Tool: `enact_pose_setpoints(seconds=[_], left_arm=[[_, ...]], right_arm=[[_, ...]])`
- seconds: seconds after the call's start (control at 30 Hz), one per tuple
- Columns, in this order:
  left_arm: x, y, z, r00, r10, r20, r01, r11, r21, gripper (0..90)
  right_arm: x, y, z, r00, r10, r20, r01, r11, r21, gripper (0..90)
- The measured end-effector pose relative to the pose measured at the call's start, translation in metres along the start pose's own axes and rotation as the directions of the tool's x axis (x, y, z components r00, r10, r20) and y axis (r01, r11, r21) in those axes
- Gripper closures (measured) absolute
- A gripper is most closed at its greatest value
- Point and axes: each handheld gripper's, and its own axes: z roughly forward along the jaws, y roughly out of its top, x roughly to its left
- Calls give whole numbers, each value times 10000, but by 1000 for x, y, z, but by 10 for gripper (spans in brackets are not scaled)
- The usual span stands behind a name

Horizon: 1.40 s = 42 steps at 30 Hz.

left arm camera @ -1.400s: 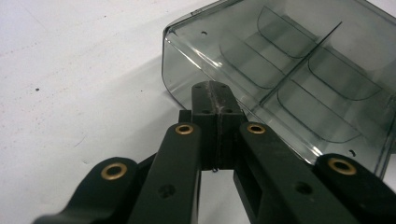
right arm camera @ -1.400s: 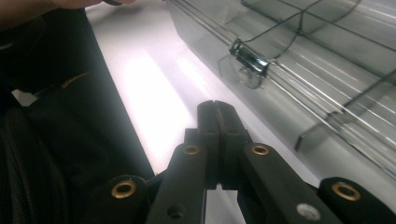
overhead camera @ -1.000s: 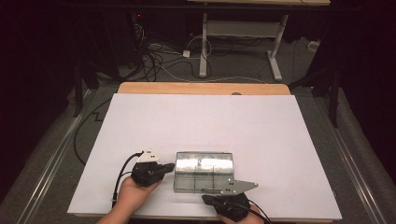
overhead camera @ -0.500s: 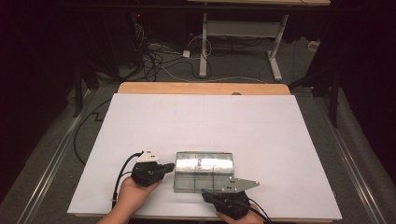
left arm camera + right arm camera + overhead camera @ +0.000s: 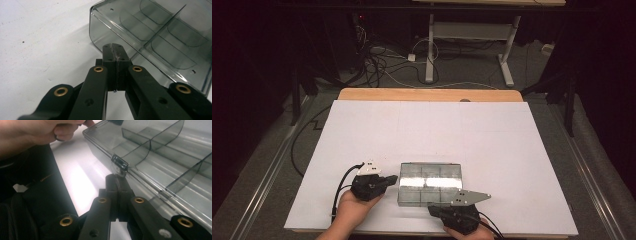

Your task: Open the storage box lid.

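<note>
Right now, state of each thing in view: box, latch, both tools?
clear compartment box: lid closed, lying flat on the white table, compartments look empty.
latch: down on the box's front edge.
left tool: shut, holding nothing, tips at the box's side wall.
right tool: shut, holding nothing, tips just below the latch.

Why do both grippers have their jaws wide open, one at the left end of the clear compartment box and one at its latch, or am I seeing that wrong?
One detail is off: the jaws are shut, not open. The left gripper view shows the left gripper closed beside the clear compartment box. The right gripper view shows the right gripper closed just below the latch. The positions you describe are right.
</note>
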Motion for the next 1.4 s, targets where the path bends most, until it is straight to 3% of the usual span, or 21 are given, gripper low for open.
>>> enact_pose_setpoints(seconds=[0.97, 1.4], left_arm=[[-5, -6, -8, 9998, 78, 177, -76, 9999, -102, 870], [-7, -11, -17, 9985, 23, 549, 0, 9992, -411, 871]], right_arm=[[1, 7, -5, 9997, -201, -104, 198, 9994, -289, 900], [1, 15, -4, 9994, -269, -237, 258, 9986, -452, 900]])
